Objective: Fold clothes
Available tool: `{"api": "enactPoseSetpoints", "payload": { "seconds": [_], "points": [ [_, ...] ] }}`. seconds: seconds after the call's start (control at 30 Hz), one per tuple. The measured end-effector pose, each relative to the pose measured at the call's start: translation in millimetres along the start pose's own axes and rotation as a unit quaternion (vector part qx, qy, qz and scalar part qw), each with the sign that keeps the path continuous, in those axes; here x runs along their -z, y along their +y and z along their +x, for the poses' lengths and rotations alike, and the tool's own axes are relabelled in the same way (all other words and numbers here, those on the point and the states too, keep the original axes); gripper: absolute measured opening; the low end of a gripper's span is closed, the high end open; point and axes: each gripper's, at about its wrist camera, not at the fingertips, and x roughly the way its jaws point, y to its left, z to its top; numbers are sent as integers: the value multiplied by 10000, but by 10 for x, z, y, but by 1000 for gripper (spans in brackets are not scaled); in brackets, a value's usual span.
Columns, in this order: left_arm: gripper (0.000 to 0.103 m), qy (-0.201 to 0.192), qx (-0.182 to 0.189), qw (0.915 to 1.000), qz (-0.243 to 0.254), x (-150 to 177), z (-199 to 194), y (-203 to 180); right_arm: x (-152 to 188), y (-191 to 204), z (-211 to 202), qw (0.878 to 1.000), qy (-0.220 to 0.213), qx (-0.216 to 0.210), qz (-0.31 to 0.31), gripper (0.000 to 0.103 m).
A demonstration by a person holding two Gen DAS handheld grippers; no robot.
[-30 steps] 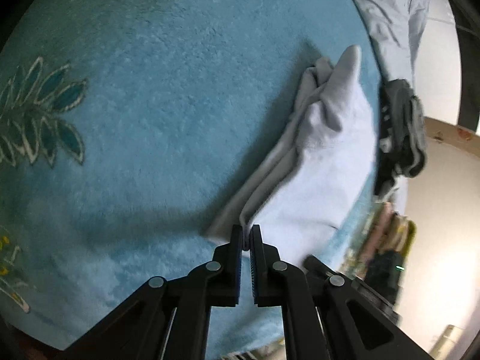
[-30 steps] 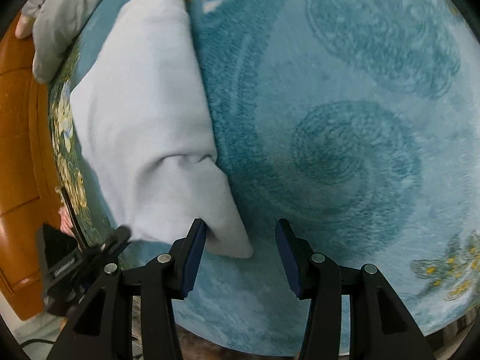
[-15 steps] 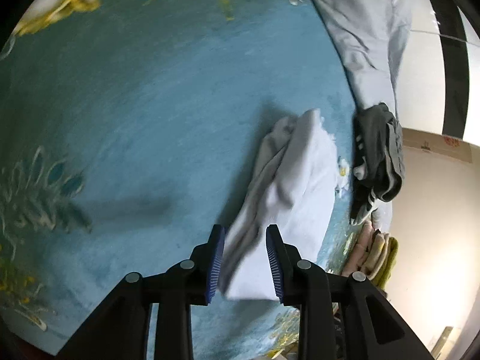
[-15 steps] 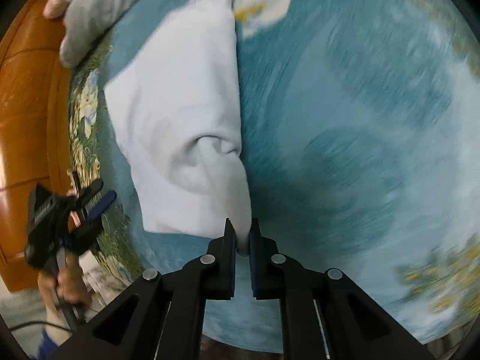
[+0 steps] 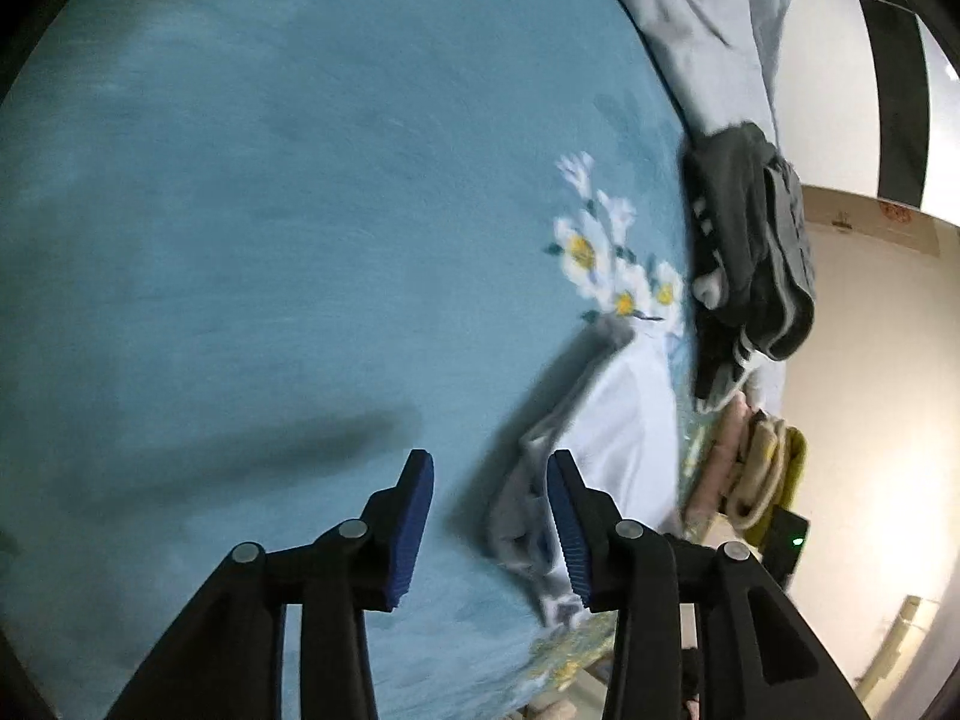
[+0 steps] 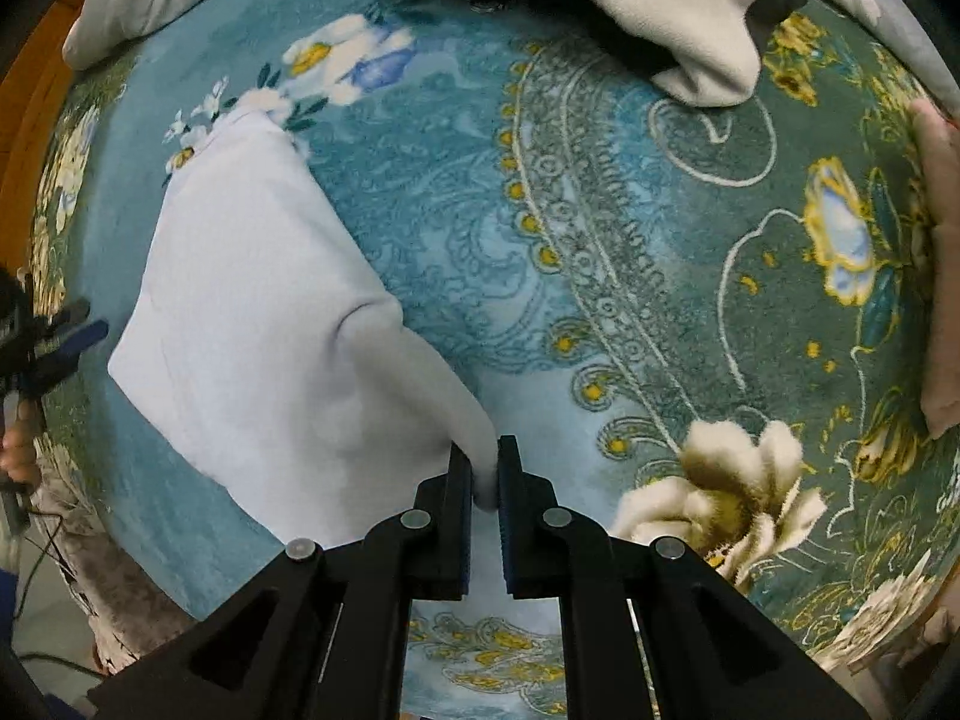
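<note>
Since a second ago: left hand-held gripper (image 5: 489,519) has let go of the white garment (image 6: 264,324) and its jaws now stand well apart over bare blue blanket (image 5: 270,210); right hand-held gripper (image 6: 485,477) has gone from spread to pinched together on a corner of the same garment.

Right wrist view: white garment lies folded in the left half of the frame on the teal floral blanket, one corner drawn up to a peak between the blue pads at lower centre. Far end of the garment reaches a white-and-blue flower print at upper left. A grey-and-black garment (image 6: 678,18) is heaped at the top edge, well apart from the white one. A pinkish cloth (image 6: 942,276) shows at the right edge. At the far left edge the other gripper shows small, a hand (image 6: 18,456) below it.

Left wrist view, blurred: the white garment (image 5: 624,426) lies at lower right, its rumpled grey-shaded edge just beside the right finger, not between the pads. A dark grey garment (image 5: 750,246) is piled at the blanket's right edge, with a pale grey sheet (image 5: 696,18) above it and pink and yellow folded cloths (image 5: 750,468) below.
</note>
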Motion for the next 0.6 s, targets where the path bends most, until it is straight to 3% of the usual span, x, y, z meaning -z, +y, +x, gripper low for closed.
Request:
{"api": "enactPoseSetpoints", "payload": {
  "seconds": [0.03, 0.07, 0.1, 0.17, 0.23, 0.3, 0.4, 0.43, 0.5, 0.6],
  "points": [
    [48, 44, 17, 10000, 21, -21, 67, -37, 19, -15, 6, 10000, -12, -44, 26, 9],
    [54, 86, 33, 9999, 42, -41, 134, -73, 45, -50, -4, 9998, -69, -120, 136, 16],
    [58, 129, 49, 9999, 64, -62, 201, -110, 71, -87, -16, 9994, -130, -199, 254, 31],
    [62, 214, 80, 9997, 106, -103, 335, -183, 245, -215, -45, 9942, -433, -558, 814, 46],
    [62, 300, 111, 9994, 149, -144, 469, -257, 425, -346, -76, 9832, -741, -925, 1386, 46],
    [63, 469, 65, 9983, 326, -148, 596, -339, 734, -525, -14, 9626, -1005, -1434, 2067, 46],
    [63, 739, 165, 9954, 589, -128, 749, -427, 1053, -942, 40, 9186, -1253, -2299, 2962, 46],
    [63, 829, 199, 9941, 676, -121, 800, -457, 1107, -726, 176, 9064, -1319, -2473, 3161, 46],
    [63, 951, 281, 9920, 784, -126, 863, -476, 1115, -614, 308, 8878, -1437, -2733, 3412, 46],
    [62, 1132, 403, 9883, 944, -134, 955, -505, 1100, -540, 487, 8750, -1608, -2938, 3496, 46]
  ]
}}
